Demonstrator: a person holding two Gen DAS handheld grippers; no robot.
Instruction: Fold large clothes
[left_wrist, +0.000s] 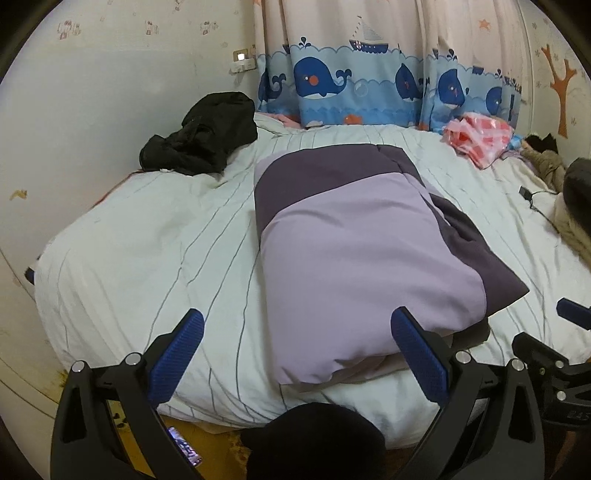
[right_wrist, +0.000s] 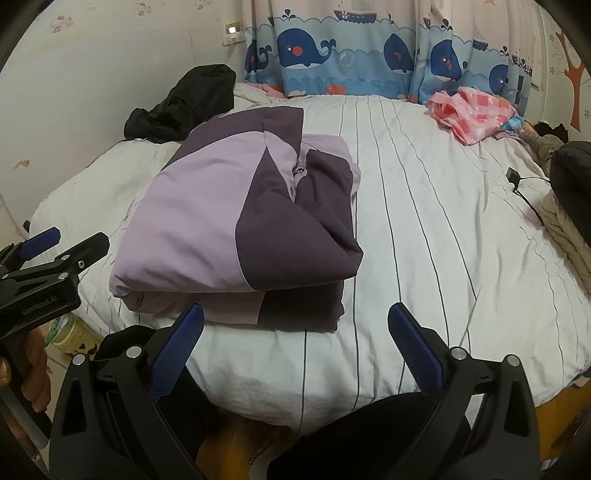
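A folded lilac and dark purple garment (left_wrist: 354, 251) lies in a thick bundle on the white striped bed (left_wrist: 147, 240); the right wrist view shows the garment (right_wrist: 229, 225) left of centre, its zip showing at the fold. My left gripper (left_wrist: 297, 325) hovers open over the bed's near edge, its right finger (left_wrist: 417, 350) beside the bundle's near end, nothing between the fingers. My right gripper (right_wrist: 295, 321) is open too, held back from the bed's front edge, just right of the bundle. The left gripper (right_wrist: 40, 258) shows at the far left of the right wrist view, held by a hand.
A crumpled black garment (left_wrist: 201, 134) lies at the back left by the wall. A pink checked cloth (left_wrist: 480, 136) sits at the back right under the whale curtain (left_wrist: 351, 85). A cable and charger (right_wrist: 517, 181), dark items and beige fabric crowd the right edge.
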